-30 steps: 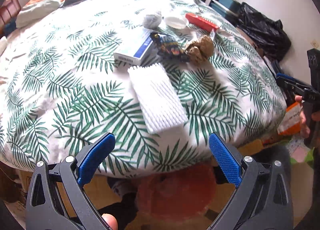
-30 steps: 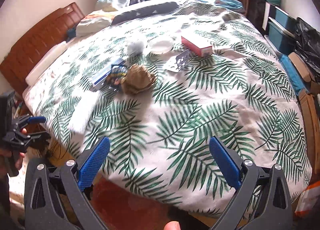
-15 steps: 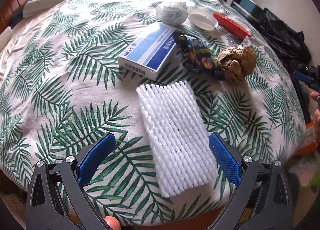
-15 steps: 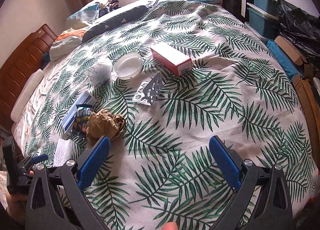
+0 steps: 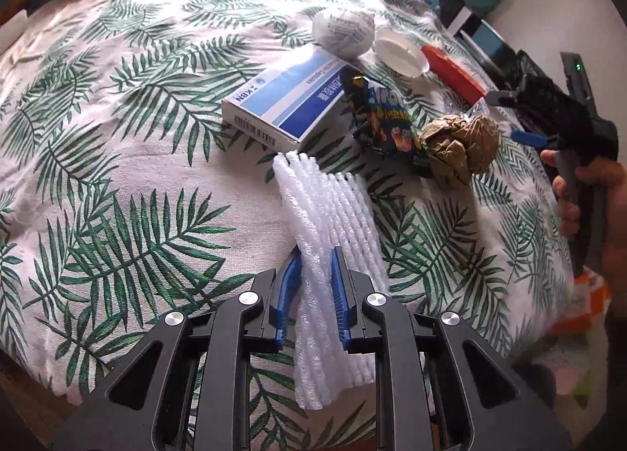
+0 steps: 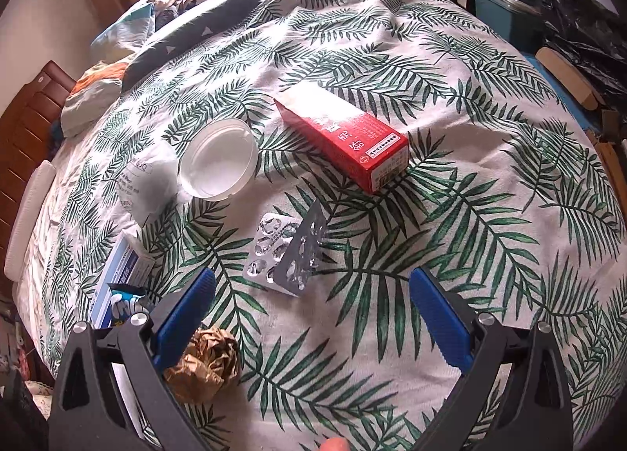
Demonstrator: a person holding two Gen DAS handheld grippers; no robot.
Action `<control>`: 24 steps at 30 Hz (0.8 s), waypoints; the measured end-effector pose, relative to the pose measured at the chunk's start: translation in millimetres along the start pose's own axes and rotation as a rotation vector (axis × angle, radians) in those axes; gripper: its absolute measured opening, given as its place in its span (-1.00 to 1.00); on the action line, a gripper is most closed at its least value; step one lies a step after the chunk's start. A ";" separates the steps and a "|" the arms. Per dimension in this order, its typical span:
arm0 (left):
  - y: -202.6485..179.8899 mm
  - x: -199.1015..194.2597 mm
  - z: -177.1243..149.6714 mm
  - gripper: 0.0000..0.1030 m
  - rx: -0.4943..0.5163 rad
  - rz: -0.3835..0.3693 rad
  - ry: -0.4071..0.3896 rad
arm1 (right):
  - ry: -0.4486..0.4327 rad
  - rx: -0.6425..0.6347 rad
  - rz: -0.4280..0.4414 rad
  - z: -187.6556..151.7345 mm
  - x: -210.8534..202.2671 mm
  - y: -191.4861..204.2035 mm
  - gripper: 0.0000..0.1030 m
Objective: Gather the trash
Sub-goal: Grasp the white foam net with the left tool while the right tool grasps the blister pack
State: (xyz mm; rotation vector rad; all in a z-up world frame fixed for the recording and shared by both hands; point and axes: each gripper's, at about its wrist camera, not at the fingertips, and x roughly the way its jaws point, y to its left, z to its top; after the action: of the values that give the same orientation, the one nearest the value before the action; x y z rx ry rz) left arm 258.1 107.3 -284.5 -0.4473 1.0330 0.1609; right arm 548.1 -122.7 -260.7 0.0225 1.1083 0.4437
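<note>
My left gripper (image 5: 313,274) is shut on the near end of a white foam net sleeve (image 5: 333,223) that lies on the leaf-print bedspread (image 5: 117,196). Beyond it lie a blue-and-white medicine box (image 5: 282,106), a dark snack wrapper (image 5: 388,125), a crumpled brown paper ball (image 5: 458,149), a white paper ball (image 5: 343,33), a white lid (image 5: 399,53) and a red box (image 5: 454,74). My right gripper (image 6: 311,310) is open just above the bed, near empty silver blister packs (image 6: 286,247). The red box (image 6: 345,137), lid (image 6: 217,159) and brown ball (image 6: 203,364) lie around it.
The right gripper (image 5: 548,117) and its hand show at the right of the left wrist view. Pillows (image 6: 125,31) lie at the bed's head by a wooden headboard (image 6: 27,129). Black plastic bags (image 6: 580,19) and blue bins (image 6: 501,8) stand beside the bed.
My left gripper moved down onto the foam sleeve and shut on its near end. My right gripper moved forward over the bed toward the blister packs and stayed open.
</note>
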 end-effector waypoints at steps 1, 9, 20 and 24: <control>0.1 -4.1 -1.0 -0.64 -0.006 -0.012 -0.008 | 0.004 0.008 -0.005 3.1 3.9 0.2 0.82; -0.8 -41.8 -12.5 -0.66 -0.019 -0.087 -0.057 | 0.086 0.023 0.007 14.9 37.5 -1.2 -0.51; -6.5 -109.1 -28.3 -0.66 0.017 -0.148 -0.118 | -0.022 -0.029 0.082 -9.6 -51.1 -3.1 -0.87; -13.8 -137.8 -42.6 -0.66 0.046 -0.165 -0.140 | -0.110 -0.102 0.140 -36.9 -118.8 1.1 -0.87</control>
State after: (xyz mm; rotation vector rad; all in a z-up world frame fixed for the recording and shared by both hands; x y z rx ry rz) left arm 158.8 87.4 -181.0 -0.4711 0.8569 0.0203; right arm 472.0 -171.4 -175.3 0.0348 0.9783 0.6167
